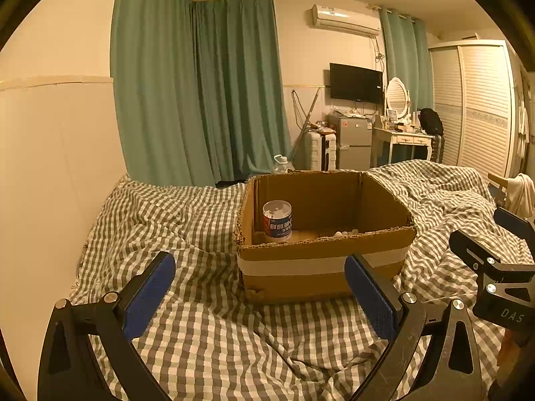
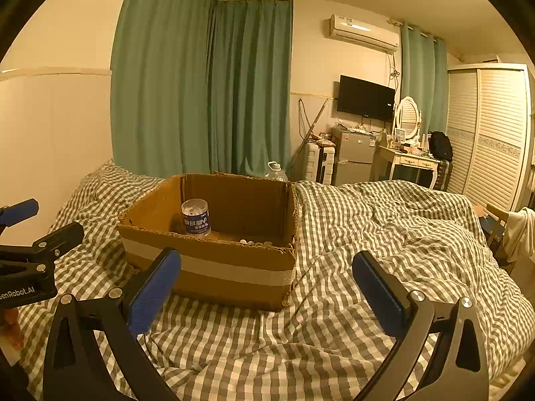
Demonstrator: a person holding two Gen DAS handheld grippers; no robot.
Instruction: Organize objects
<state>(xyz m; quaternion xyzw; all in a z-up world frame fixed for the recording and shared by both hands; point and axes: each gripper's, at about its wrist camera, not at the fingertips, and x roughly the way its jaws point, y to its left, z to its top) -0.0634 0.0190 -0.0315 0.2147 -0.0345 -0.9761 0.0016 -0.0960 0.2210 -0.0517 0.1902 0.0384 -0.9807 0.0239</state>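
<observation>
An open cardboard box (image 1: 321,264) with a pale tape band stands on the checked bed cover; it also shows in the right wrist view (image 2: 214,270). Inside it, at the back left, a clear round tub with a blue and red label (image 1: 277,221) stands upright, also seen in the right wrist view (image 2: 196,217). A few small white things (image 1: 346,233) lie on the box floor. My left gripper (image 1: 260,282) is open and empty, just in front of the box. My right gripper (image 2: 267,279) is open and empty, in front of the box's right corner.
The checked bed cover (image 1: 207,327) is rumpled, with folds to the right of the box (image 2: 401,220). A wall runs along the left. A water jug (image 1: 280,164) stands behind the box. Beyond the bed are a fridge, suitcase, dressing table and wardrobe.
</observation>
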